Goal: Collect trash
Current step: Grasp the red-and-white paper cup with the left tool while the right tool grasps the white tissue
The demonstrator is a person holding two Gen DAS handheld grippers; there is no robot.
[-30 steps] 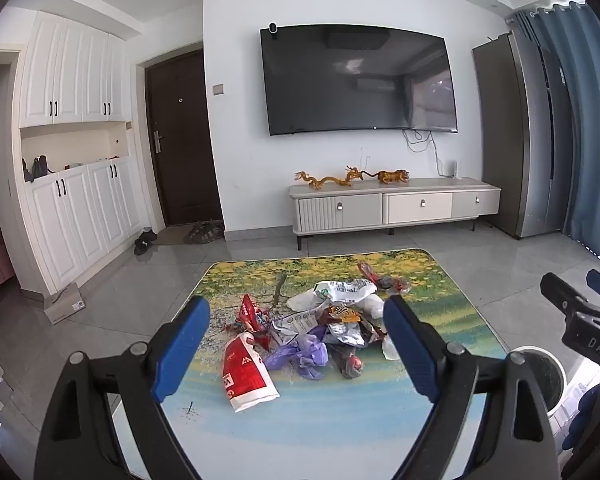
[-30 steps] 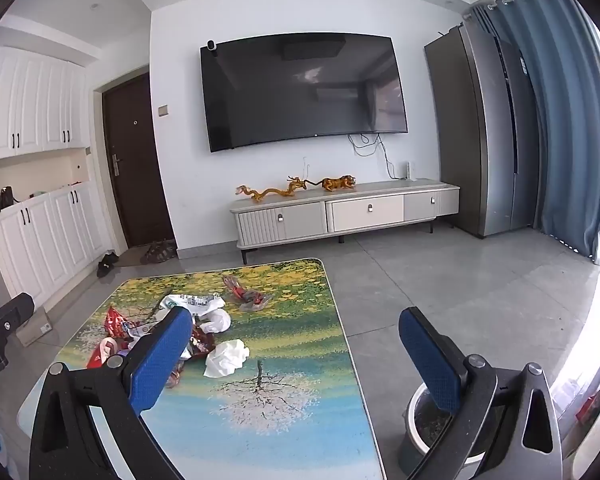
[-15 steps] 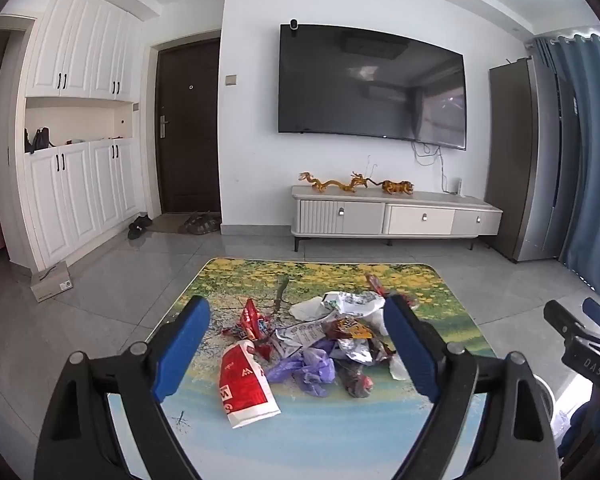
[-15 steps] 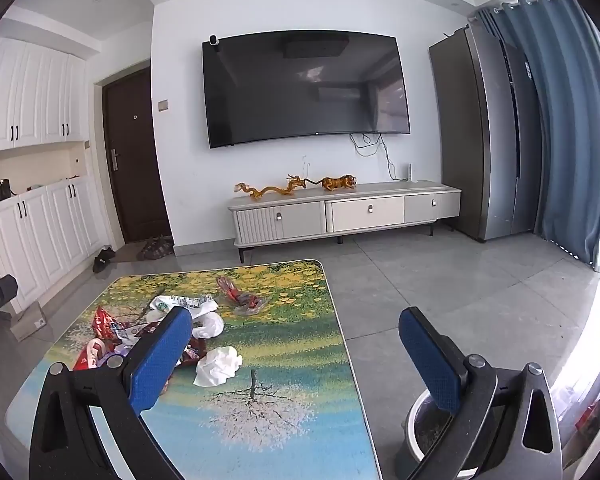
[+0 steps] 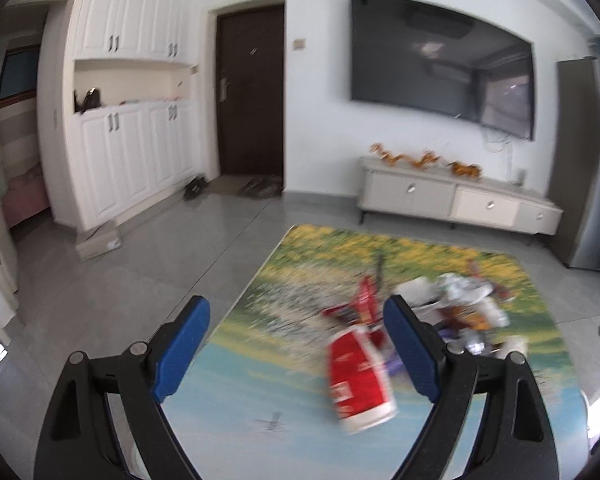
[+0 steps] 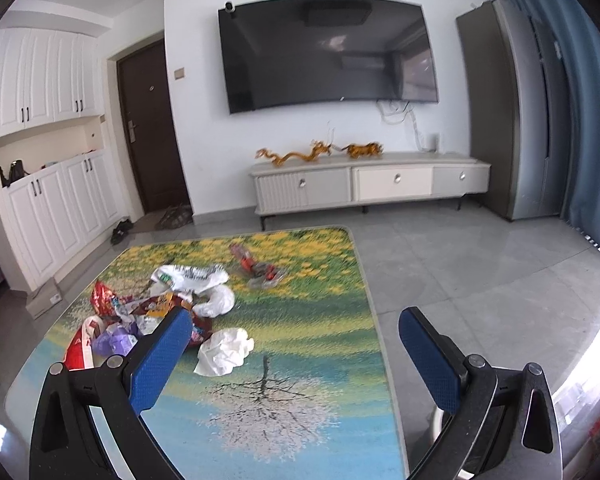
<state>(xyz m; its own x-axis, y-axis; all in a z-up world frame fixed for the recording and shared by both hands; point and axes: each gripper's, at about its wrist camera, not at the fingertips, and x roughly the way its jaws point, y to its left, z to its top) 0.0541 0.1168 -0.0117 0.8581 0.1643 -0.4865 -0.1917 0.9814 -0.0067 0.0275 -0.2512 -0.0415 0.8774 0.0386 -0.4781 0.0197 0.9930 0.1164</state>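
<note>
Left wrist: my left hand-held gripper (image 5: pixel 296 344) hangs wide and empty over the painted-landscape desk (image 5: pixel 236 392); the red-and-white snack bag (image 5: pixel 358 380) lies nearest. Right wrist: my right hand-held gripper (image 6: pixel 296 348) gapes empty too, above the crumpled white tissue (image 6: pixel 225 351). I judge the first pick not yet begun; next, lower and close.

1. A low table (image 6: pixel 308 380) with rounded corners stands on a grey tiled floor (image 6: pixel 480 280). Its top is printed with yellow flowers, green grass, blue water and a bare tree.
2. A heap of wrappers and bags (image 6: pixel 152 308) lies on the table's left half.
3. A red and white packet (image 5: pixel 358 380) lies at the heap's near edge.
4. A crumpled white tissue (image 6: pixel 224 350) lies just right of the heap.
5. A red wrapper (image 6: pixel 258 268) lies apart, toward the far edge.
</note>
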